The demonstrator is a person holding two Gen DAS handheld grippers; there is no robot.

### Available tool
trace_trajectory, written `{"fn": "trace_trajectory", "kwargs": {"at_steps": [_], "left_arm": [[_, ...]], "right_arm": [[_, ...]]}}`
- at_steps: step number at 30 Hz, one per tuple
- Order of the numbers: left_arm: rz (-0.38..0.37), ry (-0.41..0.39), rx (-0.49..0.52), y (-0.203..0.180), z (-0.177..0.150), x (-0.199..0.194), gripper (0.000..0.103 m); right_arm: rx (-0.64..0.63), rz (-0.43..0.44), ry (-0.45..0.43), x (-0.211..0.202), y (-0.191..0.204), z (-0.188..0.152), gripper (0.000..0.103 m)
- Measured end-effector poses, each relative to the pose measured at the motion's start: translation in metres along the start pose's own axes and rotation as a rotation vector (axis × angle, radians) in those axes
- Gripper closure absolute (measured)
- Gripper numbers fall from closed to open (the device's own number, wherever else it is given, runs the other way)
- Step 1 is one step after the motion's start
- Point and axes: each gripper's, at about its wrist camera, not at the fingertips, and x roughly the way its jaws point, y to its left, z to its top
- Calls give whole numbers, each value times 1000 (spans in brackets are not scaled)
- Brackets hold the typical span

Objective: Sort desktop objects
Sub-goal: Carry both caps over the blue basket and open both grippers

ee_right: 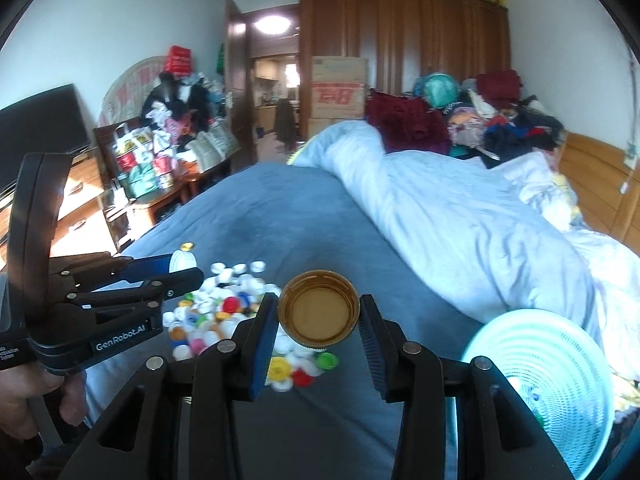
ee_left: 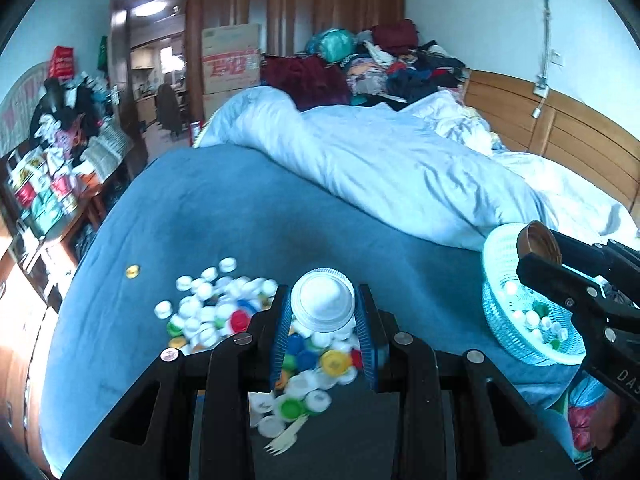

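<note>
1. Far left, off the bed: a low cabinet (ee_right: 76,216) w/ boxes and cans stacked on it, a dark screen (ee_right: 40,124) behind. Not part of the job, not in the way.
2. Left gripper (ee_left: 323,322) was clamped on a white cap (ee_left: 322,299), pads tight on both sides, held above the pile. In the right wrist view it showed side-on (ee_right: 176,270), w/ the person's hand (ee_right: 24,404) under it.
3. One yellow cap (ee_left: 132,271) lay alone on the blue bedcover (ee_left: 224,200), a bit apart from the rest; easy to miss.
4. Pile of caps (ee_left: 216,312), mostly white, some green, red, blue, yellow, was still big. A small plastic fork (ee_left: 286,436) lay at its near edge. Judged: most of the sorting was left.
5. Right gripper (ee_right: 318,332) was clamped on a brown cap (ee_right: 319,310), open side facing the camera, also held clear of the bedcover.
6. Rumpled pale duvet (ee_left: 380,168) ran across the bed behind the work area, close to the basket but not covering it.
7. Right: a light green basket (ee_left: 496,256) sat on the bed edge, already w/ a fair few caps inside (ee_left: 532,318), white and green. Some sorting done, then.
8. Judged: both held caps were likely headed for the basket; right gripper sat between left gripper and basket, so the 2 could bump if both went at once.
</note>
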Motion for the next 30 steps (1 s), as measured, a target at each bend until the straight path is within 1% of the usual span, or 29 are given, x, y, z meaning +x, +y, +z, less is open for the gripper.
{"fn": "trace_trajectory", "kwargs": {"at_steps": [6, 10, 19, 30], "left_arm": [[-42, -2, 47, -41, 15, 6, 76], [-59, 2, 70, -61, 20, 10, 76], [-87, 17, 139, -113, 32, 20, 76], [-153, 31, 234, -187, 38, 30, 76]], "right_arm": [[41, -69, -8, -16, -46, -4, 59], [66, -110, -10, -26, -72, -8, 59], [109, -178, 10, -41, -120, -22, 59], [164, -250, 31, -65, -173, -42, 59]]}}
